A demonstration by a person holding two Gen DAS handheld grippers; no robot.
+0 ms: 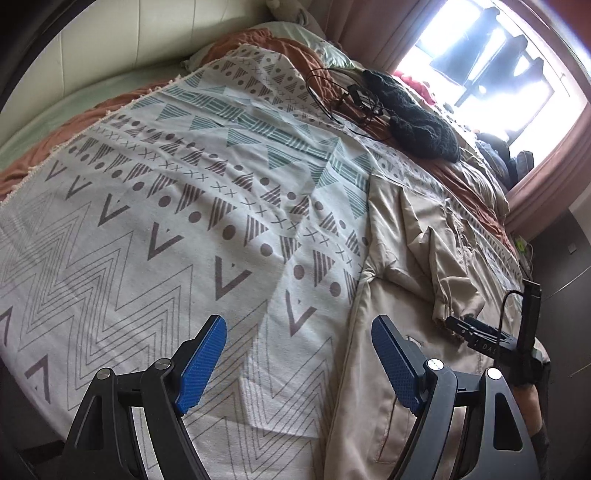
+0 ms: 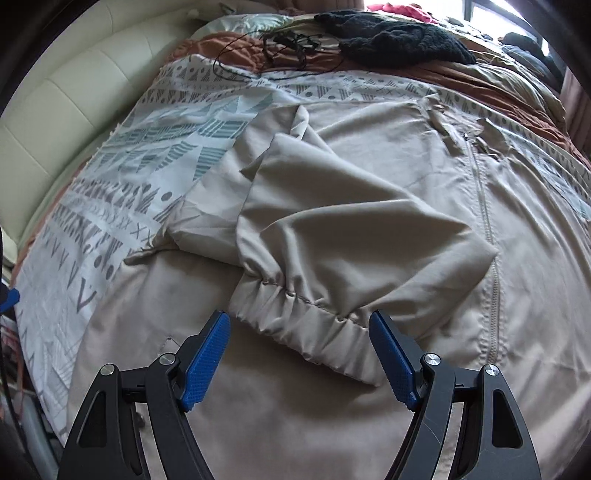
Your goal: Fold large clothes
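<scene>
Right gripper (image 2: 299, 354) wide above beige jacket's (image 2: 332, 424) folded-in cuff (image 2: 314, 328)

A home bedroom is shown: a bed (image 1: 44, 122) with padded headboard (image 2: 74, 110), patterned blanket (image 1: 166, 229) and pillow (image 1: 295, 33) is seen beside a curtained window (image 1: 491, 55), with clothes left on it.

A beige jacket (image 2: 332, 206) with a matching beige zip (image 2: 484, 206) is seen laid on a white blanket (image 1: 147, 221); the blanket is printed with grey zigzags, grey chevrons, brownish dots, crosses and striped triangles, and a band of teal striped triangles; rust-orange bedding (image 1: 258, 38) is shown beneath; a black knitted garment (image 1: 417, 122) and black cables (image 1: 343, 96) are seen; blue pads (image 2: 207, 365) are set in black gripper frames; the headboard (image 2: 74, 110) is cream.
</scene>
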